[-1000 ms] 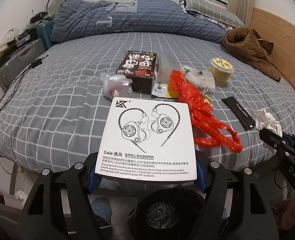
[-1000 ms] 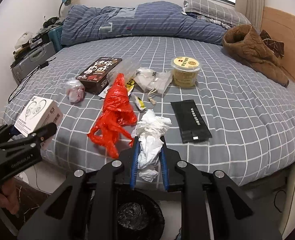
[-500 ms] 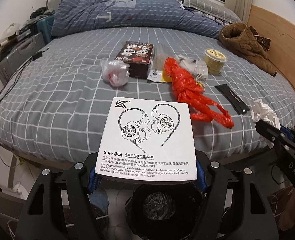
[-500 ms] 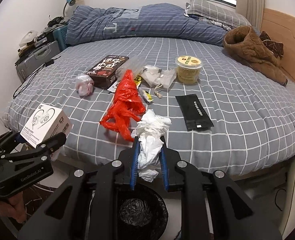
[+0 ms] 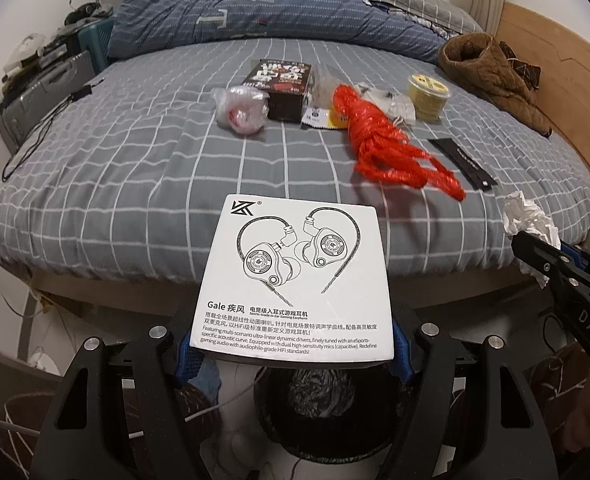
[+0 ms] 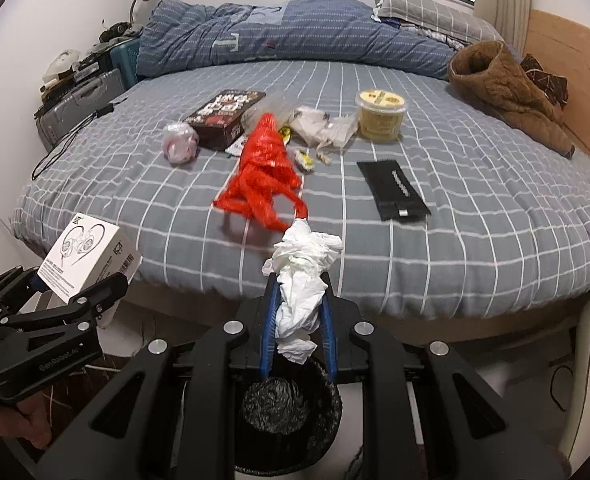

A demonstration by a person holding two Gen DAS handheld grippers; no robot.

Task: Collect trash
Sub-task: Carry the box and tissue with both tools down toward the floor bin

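My left gripper is shut on a white earphone box, which I hold off the near edge of the bed; the same earphone box shows at the left of the right wrist view. A crumpled white tissue is pinched in my right gripper, shut on it. A black-lined trash bin stands on the floor right below both grippers, also as the trash bin under the box. On the bed lie a red plastic bag, a dark snack box, a yellow tub and a black packet.
The bed has a grey checked sheet, with a rolled blue duvet at the back and a brown jacket at the right. A suitcase and clutter stand left of the bed. A clear bag with red contents lies near the snack box.
Both grippers have drawn back from the bed with their loads, so the bed edge sits further away and the trash bin shows more fully beneath them.
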